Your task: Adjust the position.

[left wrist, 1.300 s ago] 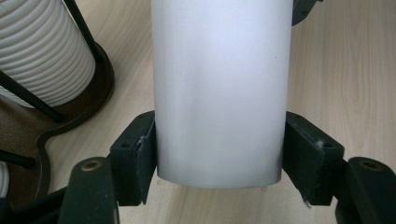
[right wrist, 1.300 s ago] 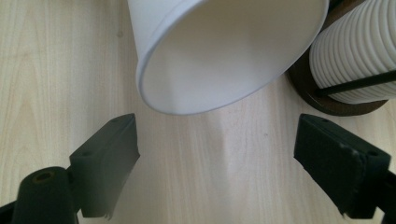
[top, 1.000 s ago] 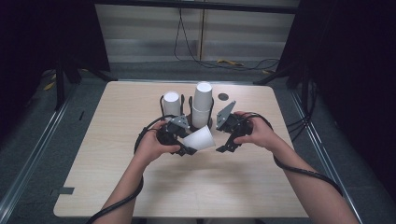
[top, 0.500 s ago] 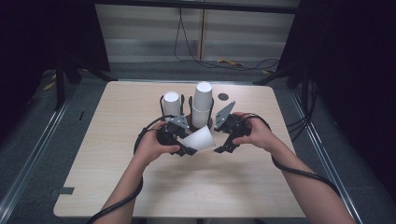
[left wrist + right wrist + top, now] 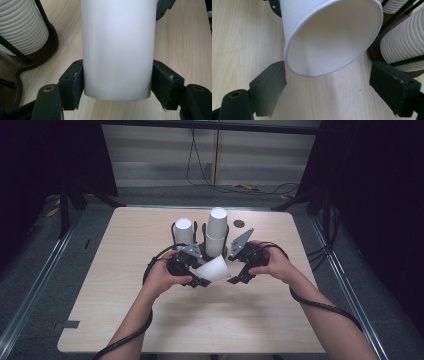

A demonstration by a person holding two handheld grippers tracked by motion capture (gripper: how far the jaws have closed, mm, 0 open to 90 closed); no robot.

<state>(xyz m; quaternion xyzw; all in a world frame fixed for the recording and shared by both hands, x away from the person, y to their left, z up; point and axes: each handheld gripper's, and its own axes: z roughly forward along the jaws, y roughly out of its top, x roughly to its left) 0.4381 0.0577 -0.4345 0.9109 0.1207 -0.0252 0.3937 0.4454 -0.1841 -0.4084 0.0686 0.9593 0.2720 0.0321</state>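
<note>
The white paper cup (image 5: 213, 269) lies on its side in the air just above the wooden counter (image 5: 125, 320), near the middle and a little toward the person's side of the cup rack. The left hand-held gripper (image 5: 202, 281) is clenched on it: in the left gripper view both black pads press against the cup's wall (image 5: 117, 50) close to its closed bottom end, one on each side. The cup's open mouth (image 5: 332, 42) points toward the right hand-held gripper (image 5: 235, 279), whose jaws stand released and wide apart (in the right gripper view its left pad sits just under the rim and its right pad well clear of it, neither one touching). That gripper sits just beside the mouth, level with the cup.

Behind the cup stands a dark wire rack (image 5: 200, 232) with a round brown base. It carries two stacks of white cups turned upside down: a shorter stack (image 5: 183, 231) on the left and a taller stack (image 5: 216, 232) on the right. The ribbed rims of one stack (image 5: 21, 27) show close by in the left gripper view. A small dark round spot (image 5: 239, 223) lies on the counter beyond the rack, toward the far edge.
</note>
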